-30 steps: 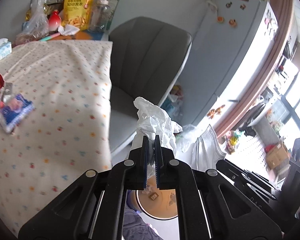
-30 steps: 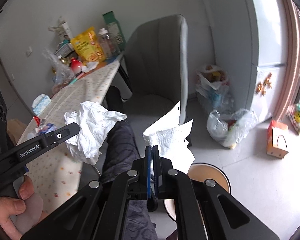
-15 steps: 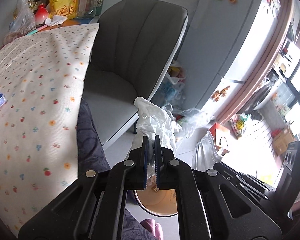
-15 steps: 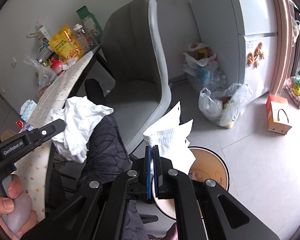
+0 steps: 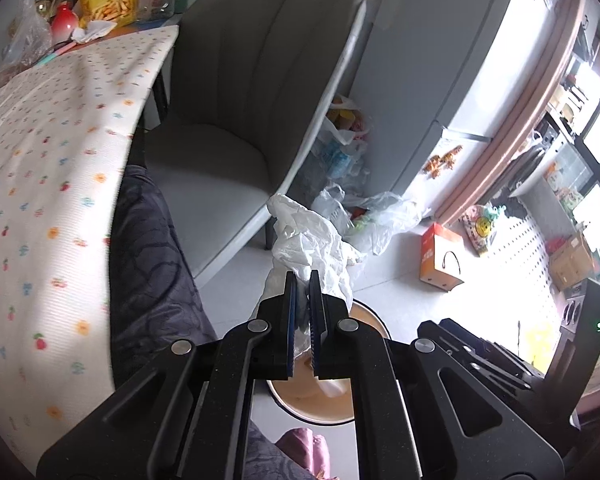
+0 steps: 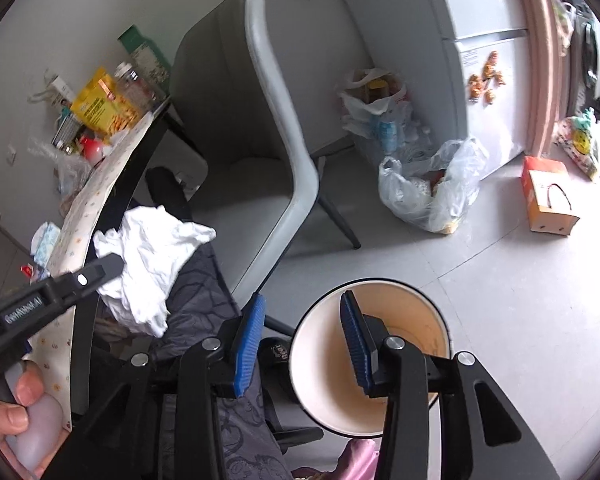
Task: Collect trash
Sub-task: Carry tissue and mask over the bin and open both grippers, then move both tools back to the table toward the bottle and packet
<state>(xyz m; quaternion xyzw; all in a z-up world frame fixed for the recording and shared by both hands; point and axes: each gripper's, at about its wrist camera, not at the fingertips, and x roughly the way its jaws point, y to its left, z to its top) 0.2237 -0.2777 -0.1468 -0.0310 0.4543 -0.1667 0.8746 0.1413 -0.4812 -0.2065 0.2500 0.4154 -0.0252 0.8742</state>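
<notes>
My left gripper (image 5: pixel 304 280) is shut on a crumpled white tissue (image 5: pixel 308 236), held up beside the table edge above the floor. The right wrist view shows the same tissue (image 6: pixel 152 264) at the left gripper's tip (image 6: pixel 104 270), left of the bin. A round tan trash bin (image 6: pixel 416 316) stands on the floor below. My right gripper (image 6: pixel 302 300) is open over the bin's left rim, with nothing between its blue pads (image 6: pixel 249 344). In the left wrist view a white piece (image 5: pixel 334 388) lies inside the bin (image 5: pixel 320 408).
A grey chair (image 6: pixel 276 128) stands behind the bin. The table with a dotted cloth (image 5: pixel 48 168) is at the left, snacks and bottles at its far end. Plastic bags (image 6: pixel 432 192) and an orange box (image 6: pixel 548 196) sit on the floor by the fridge (image 6: pixel 484 40). A person's dark-trousered leg (image 5: pixel 148 264) is close by.
The right gripper has opened and let go of its white tissue, which is no longer in its jaws. Both grippers swung down toward the bin; the left still holds its tissue.
</notes>
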